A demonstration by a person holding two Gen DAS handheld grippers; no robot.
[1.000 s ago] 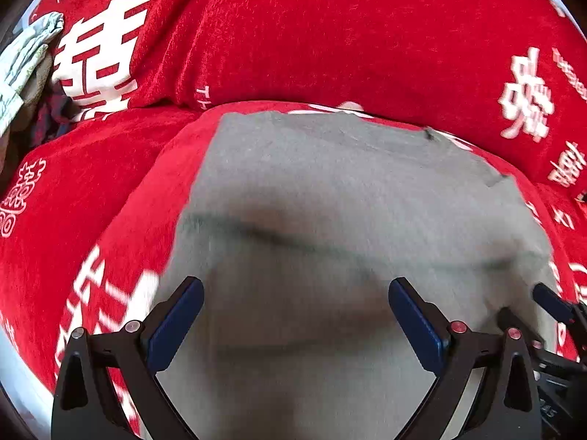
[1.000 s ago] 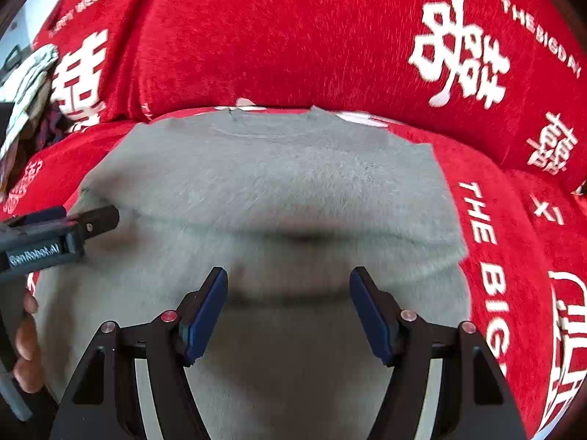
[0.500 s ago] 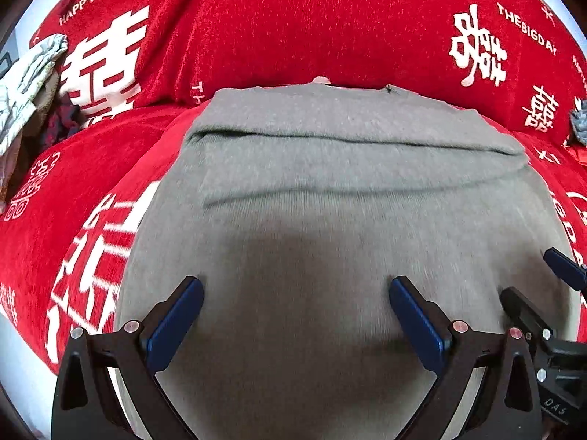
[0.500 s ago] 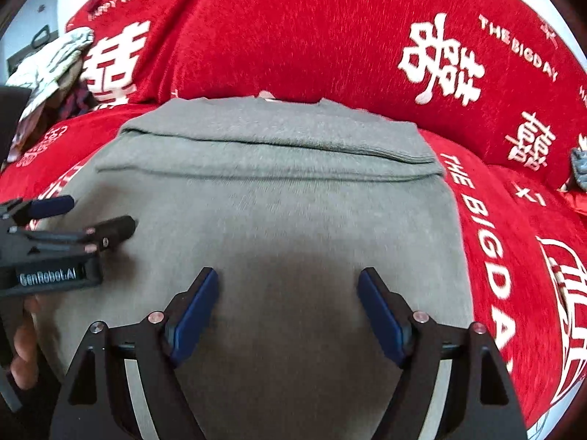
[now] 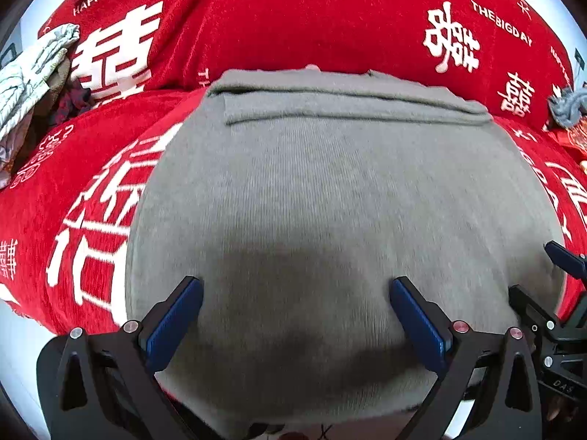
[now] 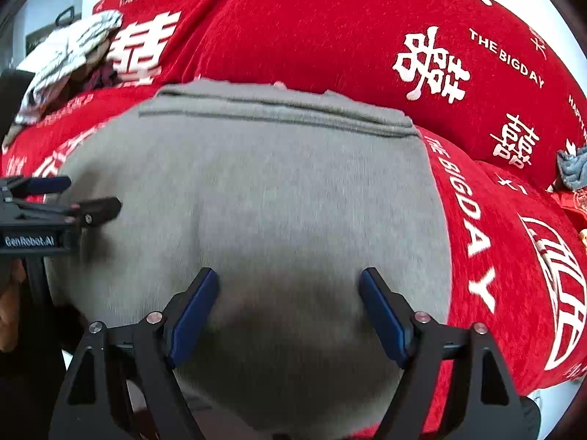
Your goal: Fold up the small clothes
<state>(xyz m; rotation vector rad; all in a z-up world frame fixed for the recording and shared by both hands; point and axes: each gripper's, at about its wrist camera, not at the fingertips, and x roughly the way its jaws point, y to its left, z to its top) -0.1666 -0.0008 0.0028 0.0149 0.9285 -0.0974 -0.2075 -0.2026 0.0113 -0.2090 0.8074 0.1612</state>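
1. The left gripper (image 5: pixel 295 315) has its jaws spread wide with nothing between them; its blue fingertips (image 5: pixel 174 324) hang just above the near part of the grey garment (image 5: pixel 323 201).
2. The right gripper (image 6: pixel 288 311) is also spread wide and holds nothing, its blue fingertips (image 6: pixel 194 315) over the same garment (image 6: pixel 256 201), closer to the garment's right edge.
3. In the left view the right gripper's fingers (image 5: pixel 528 311) show at the lower right edge; in the right view the left gripper's fingers (image 6: pixel 99 209) come in from the left, low over the cloth.
4. The garment lies flat ahead of both grippers on the red cover (image 5: pixel 73 183), its long axis running away from them toward the cushions behind.
5. It is plain grey, ribbed knit, smooth, with straight side edges; at its far end a folded band lies crosswise, showing stacked layers.
6. Beyond it rises a red cushion (image 5: pixel 312 18) with white characters and lettering.
7. Far left sits a pile of pale clothes (image 5: pixel 29 80); far right, a small blue-grey cloth (image 5: pixel 568 106).
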